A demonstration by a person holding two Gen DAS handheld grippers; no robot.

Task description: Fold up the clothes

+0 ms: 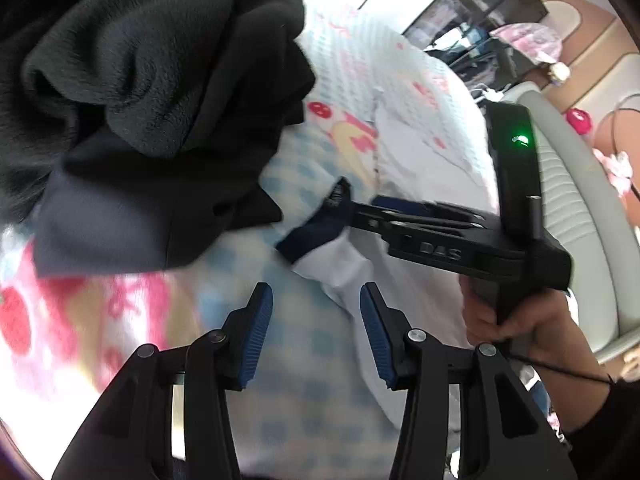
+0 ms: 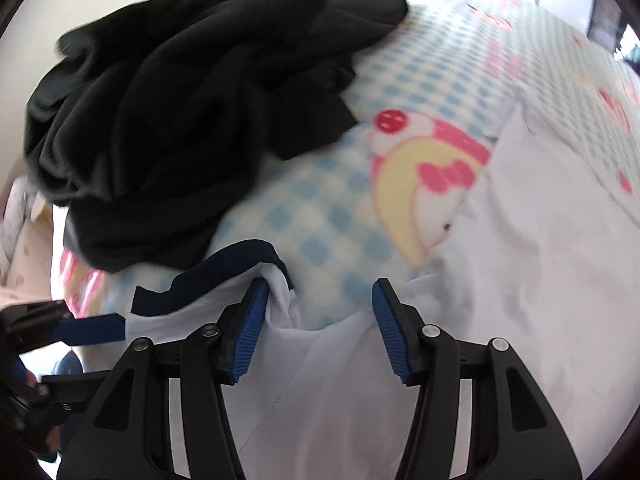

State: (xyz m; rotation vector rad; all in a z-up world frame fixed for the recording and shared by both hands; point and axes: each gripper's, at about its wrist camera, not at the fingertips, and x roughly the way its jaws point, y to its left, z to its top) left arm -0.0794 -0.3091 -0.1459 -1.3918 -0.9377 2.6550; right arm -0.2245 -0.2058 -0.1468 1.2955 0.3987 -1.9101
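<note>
I read "DAS" on the body of my right gripper (image 1: 352,210); no other writing is legible. Two garments lie on the bed (image 2: 332,208): a crumpled black pile (image 2: 180,104) at the far left, and a white shirt (image 2: 520,264) with a navy collar (image 2: 224,268) nearer me. In the right wrist view the right jaws stand wide apart around the shirt, but seen side-on they look pinched on the collar, so I cannot tell. My left gripper (image 1: 316,332) is open, holding nothing. Motion blur softens both views.
</note>
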